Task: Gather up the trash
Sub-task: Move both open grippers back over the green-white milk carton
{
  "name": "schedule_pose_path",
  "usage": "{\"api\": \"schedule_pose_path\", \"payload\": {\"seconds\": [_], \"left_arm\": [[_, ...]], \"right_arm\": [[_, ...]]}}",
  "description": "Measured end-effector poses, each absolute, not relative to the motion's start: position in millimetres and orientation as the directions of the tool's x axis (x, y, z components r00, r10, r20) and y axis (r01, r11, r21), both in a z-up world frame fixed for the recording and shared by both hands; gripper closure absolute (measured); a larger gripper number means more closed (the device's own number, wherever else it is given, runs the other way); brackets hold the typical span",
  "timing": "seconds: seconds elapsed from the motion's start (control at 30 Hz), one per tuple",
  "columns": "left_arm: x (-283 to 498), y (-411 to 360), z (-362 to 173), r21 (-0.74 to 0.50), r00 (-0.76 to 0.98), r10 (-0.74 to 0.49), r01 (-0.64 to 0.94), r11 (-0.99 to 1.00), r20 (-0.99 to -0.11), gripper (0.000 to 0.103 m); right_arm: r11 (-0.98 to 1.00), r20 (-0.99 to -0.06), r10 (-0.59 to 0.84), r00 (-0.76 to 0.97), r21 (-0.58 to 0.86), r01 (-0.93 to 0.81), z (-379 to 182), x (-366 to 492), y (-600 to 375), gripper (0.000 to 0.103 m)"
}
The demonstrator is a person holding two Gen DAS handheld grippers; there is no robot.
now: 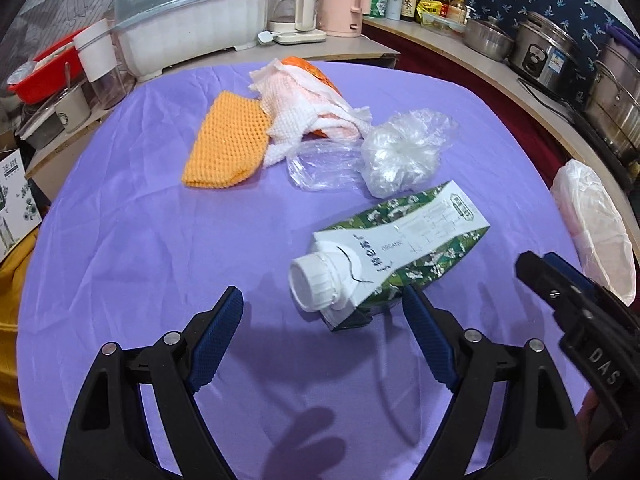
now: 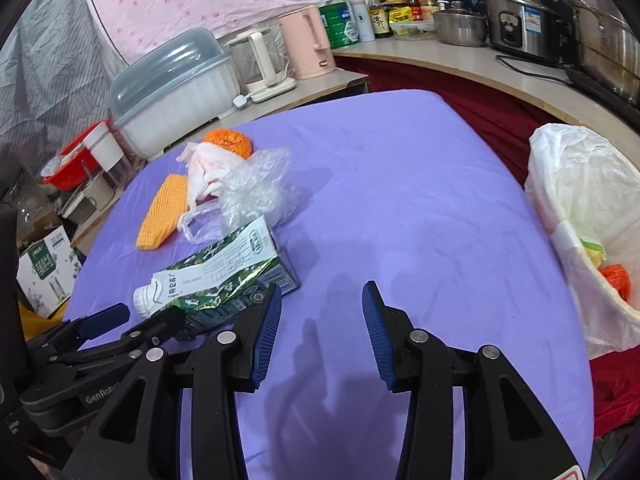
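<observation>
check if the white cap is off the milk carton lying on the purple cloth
No, the white cap is screwed onto the spout of the milk carton, which lies on its side on the purple cloth.

- Left gripper (image 1: 322,306) over purple tablecloth (image 1: 140,260), jaws wide apart, nothing between the pads.
- Milk carton (image 1: 400,246) lying flat just beyond, white cap toward the gripper.
- Clear plastic bag (image 1: 400,152), orange knit cloth (image 1: 228,142), white paper towel (image 1: 312,104) toward far edge.
- Right gripper (image 1: 560,284) at right edge, beside white bin liner (image 1: 596,224).
</observation>
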State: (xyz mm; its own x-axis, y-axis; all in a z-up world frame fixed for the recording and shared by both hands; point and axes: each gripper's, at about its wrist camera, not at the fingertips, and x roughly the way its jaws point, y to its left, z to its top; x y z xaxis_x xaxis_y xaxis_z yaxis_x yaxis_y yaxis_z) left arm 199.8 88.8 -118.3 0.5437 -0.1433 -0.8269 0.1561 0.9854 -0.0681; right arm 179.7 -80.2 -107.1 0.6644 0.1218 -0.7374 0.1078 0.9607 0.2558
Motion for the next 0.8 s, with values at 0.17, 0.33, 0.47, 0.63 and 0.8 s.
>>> {"api": "schedule_pose_path", "payload": {"seconds": [0.17, 0.33, 0.47, 0.63, 0.8], "left_arm": [[199, 79, -128, -0.086, 0.514, -0.171, 0.184, 0.979, -0.84, 0.036], [197, 84, -130, -0.097, 0.504, -0.176, 0.179, 0.979, -0.845, 0.036], [189, 101, -123, -0.1, 0.518, -0.174, 0.168, 0.981, -0.838, 0.036], [192, 120, -116, -0.096, 0.536, -0.161, 0.147, 0.984, -0.829, 0.034], [198, 127, -116, -0.097, 0.541, -0.16, 0.142, 0.985, -0.826, 0.027]], "right_arm": [[0.962, -0.745, 0.131, 0.654, 0.255, 0.099, -112, 187, -75, 0.061], [0.961, -0.75, 0.151, 0.644, 0.263, 0.082, -115, 193, -70, 0.061], [0.963, -0.757, 0.156, 0.634, 0.258, 0.072, -120, 200, -65, 0.062], [0.965, -0.763, 0.153, 0.628, 0.251, 0.07, -126, 214, -60, 0.064], [0.968, -0.765, 0.148, 0.627, 0.242, 0.067, -130, 232, -56, 0.065]]}}
